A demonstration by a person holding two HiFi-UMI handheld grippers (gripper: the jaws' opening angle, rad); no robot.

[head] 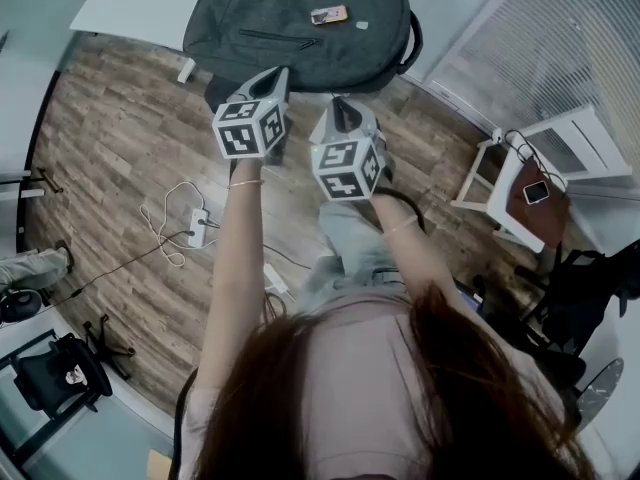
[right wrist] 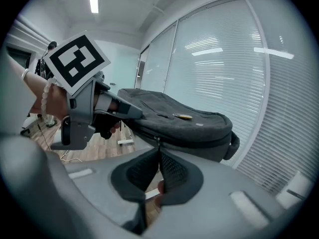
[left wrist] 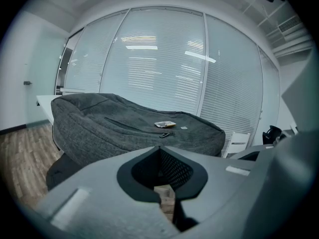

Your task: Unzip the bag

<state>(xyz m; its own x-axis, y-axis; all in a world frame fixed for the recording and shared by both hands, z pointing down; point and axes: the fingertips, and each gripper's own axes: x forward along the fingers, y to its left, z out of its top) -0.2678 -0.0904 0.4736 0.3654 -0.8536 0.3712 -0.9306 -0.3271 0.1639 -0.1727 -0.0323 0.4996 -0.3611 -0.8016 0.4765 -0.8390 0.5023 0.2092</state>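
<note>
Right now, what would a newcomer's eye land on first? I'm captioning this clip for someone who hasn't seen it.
The big dark grey backpack lies flat on a white table at the top of the head view, with a small light-coloured item on top of it. Just below, the left gripper and right gripper, each carrying a marker cube, point at the bag's near edge with jaws together.
</note>
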